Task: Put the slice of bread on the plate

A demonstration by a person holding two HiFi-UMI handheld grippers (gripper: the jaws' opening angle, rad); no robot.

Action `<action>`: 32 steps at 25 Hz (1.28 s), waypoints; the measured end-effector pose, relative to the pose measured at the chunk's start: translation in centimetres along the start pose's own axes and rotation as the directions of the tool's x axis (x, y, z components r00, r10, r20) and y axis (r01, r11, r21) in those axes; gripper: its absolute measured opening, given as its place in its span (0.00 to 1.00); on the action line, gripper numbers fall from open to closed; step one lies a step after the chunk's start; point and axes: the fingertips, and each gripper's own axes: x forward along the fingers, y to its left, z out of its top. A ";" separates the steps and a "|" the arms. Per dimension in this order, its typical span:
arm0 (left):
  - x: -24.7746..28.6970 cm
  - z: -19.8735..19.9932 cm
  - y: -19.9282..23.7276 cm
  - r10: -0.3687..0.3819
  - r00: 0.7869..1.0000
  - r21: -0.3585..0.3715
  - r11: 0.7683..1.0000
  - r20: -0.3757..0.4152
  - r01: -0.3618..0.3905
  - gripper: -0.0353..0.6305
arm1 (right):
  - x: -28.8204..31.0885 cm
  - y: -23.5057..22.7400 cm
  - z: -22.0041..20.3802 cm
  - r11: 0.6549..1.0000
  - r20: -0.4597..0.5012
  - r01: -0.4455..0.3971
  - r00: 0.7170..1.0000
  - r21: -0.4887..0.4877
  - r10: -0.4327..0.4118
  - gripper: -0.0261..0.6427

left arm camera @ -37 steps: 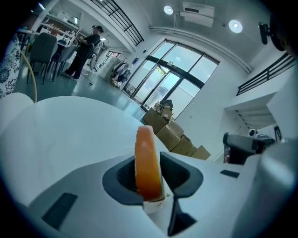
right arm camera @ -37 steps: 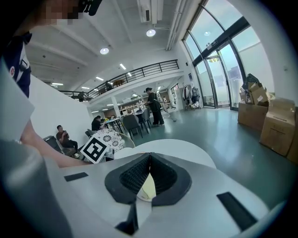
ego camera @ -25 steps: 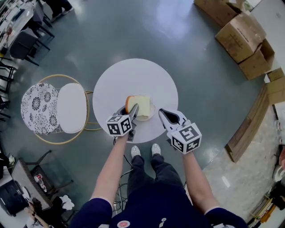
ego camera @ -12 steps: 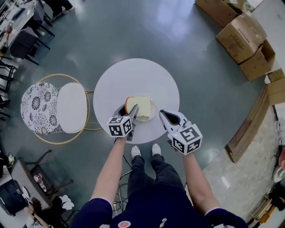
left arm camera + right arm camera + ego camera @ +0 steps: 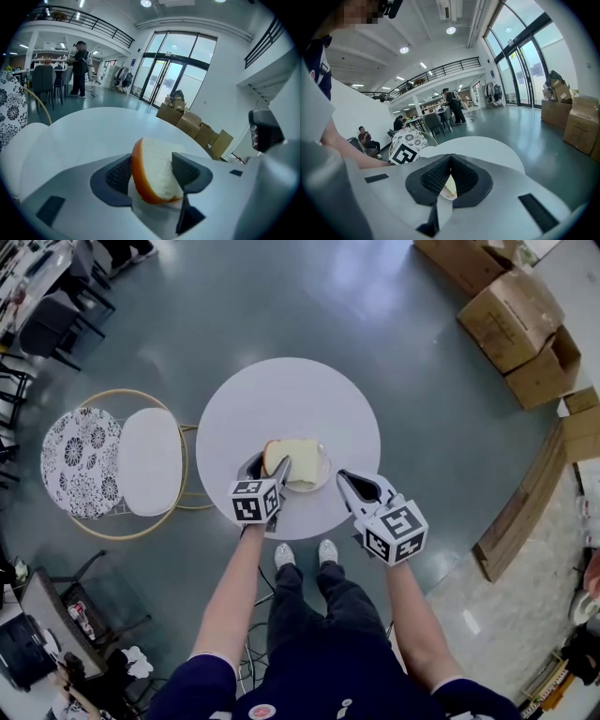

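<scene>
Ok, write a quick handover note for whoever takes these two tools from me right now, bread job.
Left tool: jaws have just been opening and are now open, with the slice of white bread with orange-brown crust between them, not gripped.
Right tool: shut, empty, over the near edge of the white round table.
Done: bread sits on the clear glass plate.
Left: probably just back the left tool away without nudging the slice.
</scene>
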 end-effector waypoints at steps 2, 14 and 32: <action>0.1 -0.1 0.1 0.020 1.000 0.015 1.000 -0.007 -0.020 0.44 | 0.0 0.0 -0.1 1.000 -0.002 -0.001 1.000 0.000 0.001 0.05; -0.7 0.7 0.6 0.084 0.996 0.122 0.989 -0.018 -0.082 0.44 | -0.1 0.3 0.4 1.000 0.013 -0.004 1.000 -0.004 0.004 0.05; -11.2 6.8 -7.8 -0.223 0.962 0.233 0.955 0.155 0.183 0.32 | -2.2 3.3 4.1 0.999 0.098 -0.036 0.994 -0.041 0.040 0.05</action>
